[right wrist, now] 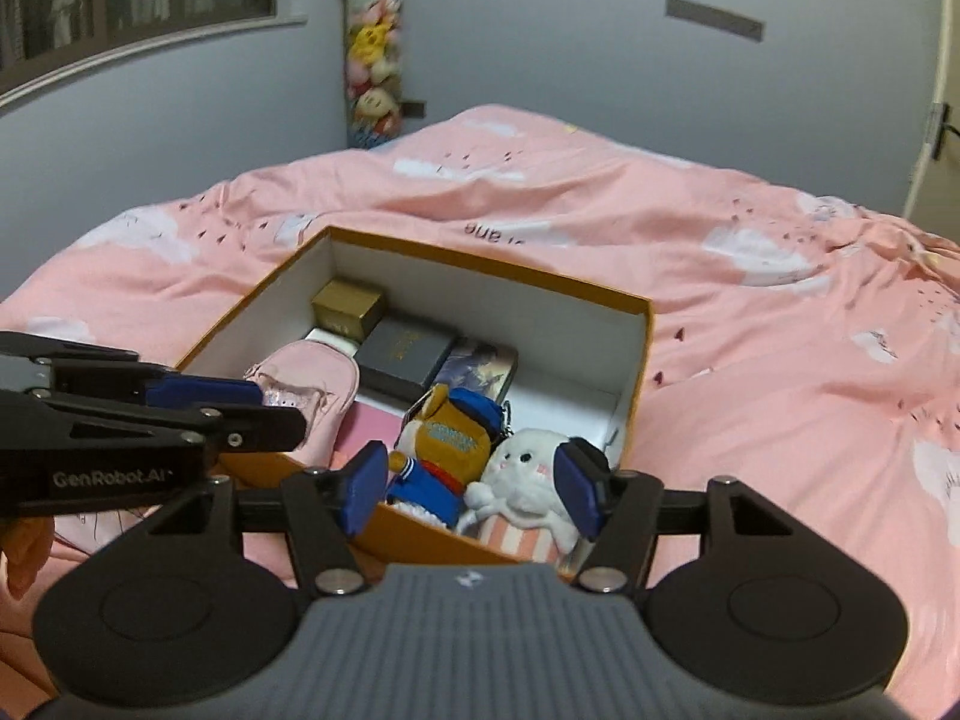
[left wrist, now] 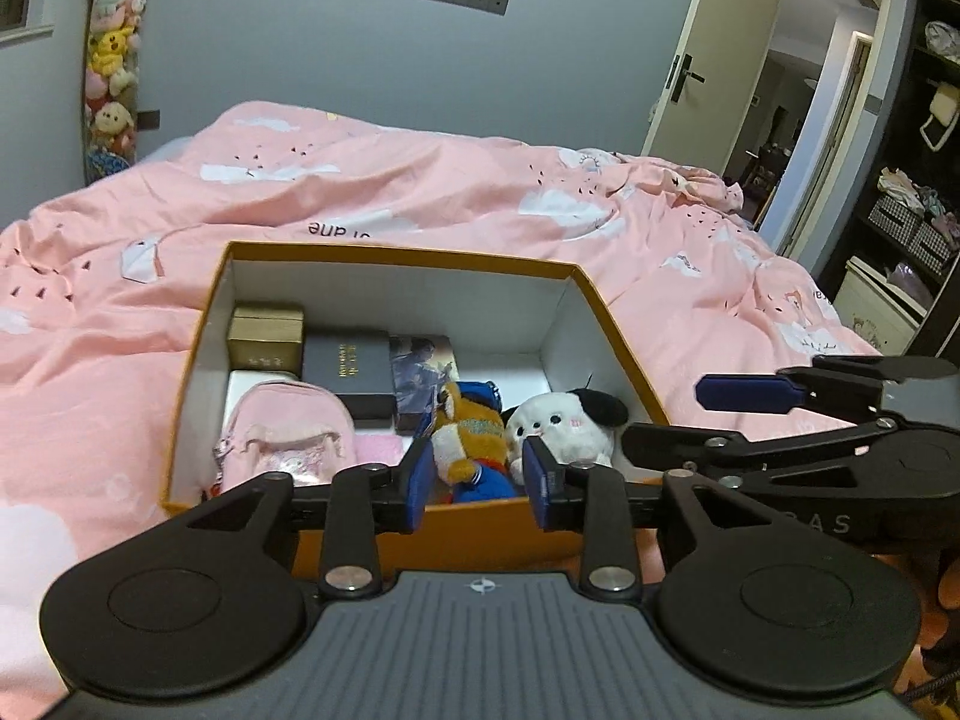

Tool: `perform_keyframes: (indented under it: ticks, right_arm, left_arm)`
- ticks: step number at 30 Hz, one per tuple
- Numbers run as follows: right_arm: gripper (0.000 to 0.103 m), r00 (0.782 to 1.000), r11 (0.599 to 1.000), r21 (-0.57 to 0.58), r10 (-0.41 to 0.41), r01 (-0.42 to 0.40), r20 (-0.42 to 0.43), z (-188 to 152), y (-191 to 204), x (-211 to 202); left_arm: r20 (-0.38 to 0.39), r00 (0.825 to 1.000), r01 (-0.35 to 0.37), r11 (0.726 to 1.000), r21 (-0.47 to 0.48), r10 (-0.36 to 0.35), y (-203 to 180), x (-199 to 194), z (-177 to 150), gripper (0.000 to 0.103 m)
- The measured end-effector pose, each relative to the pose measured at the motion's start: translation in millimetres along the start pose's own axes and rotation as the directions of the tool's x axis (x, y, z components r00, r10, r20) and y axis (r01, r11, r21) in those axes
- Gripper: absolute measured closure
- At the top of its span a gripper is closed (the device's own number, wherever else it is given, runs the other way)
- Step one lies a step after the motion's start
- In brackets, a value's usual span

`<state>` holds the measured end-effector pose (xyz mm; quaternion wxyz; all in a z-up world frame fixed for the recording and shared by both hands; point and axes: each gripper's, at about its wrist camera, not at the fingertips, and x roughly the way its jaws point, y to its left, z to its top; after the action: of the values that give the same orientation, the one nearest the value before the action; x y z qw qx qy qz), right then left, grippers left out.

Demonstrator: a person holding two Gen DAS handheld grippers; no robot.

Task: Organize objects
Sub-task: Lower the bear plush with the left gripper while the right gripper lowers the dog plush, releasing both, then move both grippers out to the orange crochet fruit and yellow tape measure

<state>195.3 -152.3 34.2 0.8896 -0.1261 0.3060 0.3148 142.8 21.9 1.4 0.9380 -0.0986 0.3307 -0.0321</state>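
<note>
Left claw (left wrist: 480, 480): tilted down over the near wall of the box, jaws parted, nothing between the blue pads; the toys only show through the gap.
Right claw (right wrist: 474, 489): tilted down at the box's near right corner, jaws wide apart, empty; the pads frame the two toys without touching them.
Box (left wrist: 396, 252): orange outside, white inside, open-topped, resting on the pink bed cover (left wrist: 420, 180); its long axis runs from side to side in the left wrist view.
Orange plush (left wrist: 471, 438): in a blue outfit, lying in the box near the front wall, head toward the far wall, long axis front to back.
White plush (left wrist: 564, 423): with a black ear, just right of the orange plush and touching it, face toward the cameras.
Pink mini backpack (left wrist: 288, 432): front left of the box, lying flat.
Back row: gold case (left wrist: 264, 333) in the far left corner, dark case (left wrist: 351, 363) beside it, picture card (left wrist: 423, 363) next.
Left view only: the open door (left wrist: 702, 60) and dark shelves (left wrist: 924, 180).
Right view only: the white plush's striped lower body and a window frame (right wrist: 120, 30).
Both views: the other claw seen from the side.
</note>
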Motion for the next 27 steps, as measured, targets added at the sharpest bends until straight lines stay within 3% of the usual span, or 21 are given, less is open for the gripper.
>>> perform_keyframes:
  ticks: [5, 11, 16, 17, 22, 27]
  right_arm:
    - [0.04, 0.999, 0.999, 0.026, 0.025, -0.026, 0.045, -23, 9, -5]
    - [0.04, 0.997, 0.997, 0.052, 0.066, -0.064, -0.028, -46, 26, 7]
    - [0.04, 0.986, 0.989, 0.09, 0.126, -0.116, -0.107, -63, 39, 18]
    - [0.04, 0.984, 0.99, 0.081, 0.128, -0.119, -0.123, -66, 43, 19]
    - [0.04, 0.958, 0.983, 0.048, 0.181, -0.175, -0.221, -80, 60, 29]
    - [0.041, 0.932, 0.978, 0.026, 0.205, -0.207, -0.298, -92, 69, 40]
  left_arm:
    - [-0.031, 0.999, -0.013, 1.0, 0.025, 0.013, 3, -10, -12, 0.063]
    - [-0.083, 0.996, -0.034, 0.996, 0.083, 0.041, 5, -17, -33, 0.063]
    - [-0.121, 0.991, -0.049, 0.996, 0.079, 0.059, 12, -23, -50, 0.062]
    - [-0.13, 0.99, -0.052, 0.995, 0.083, 0.063, 14, -24, -53, 0.059]
    - [-0.202, 0.976, -0.061, 0.995, 0.083, 0.077, 20, -24, -66, 0.05]
    - [-0.235, 0.966, -0.087, 0.991, 0.105, 0.109, 24, -23, -78, 0.049]
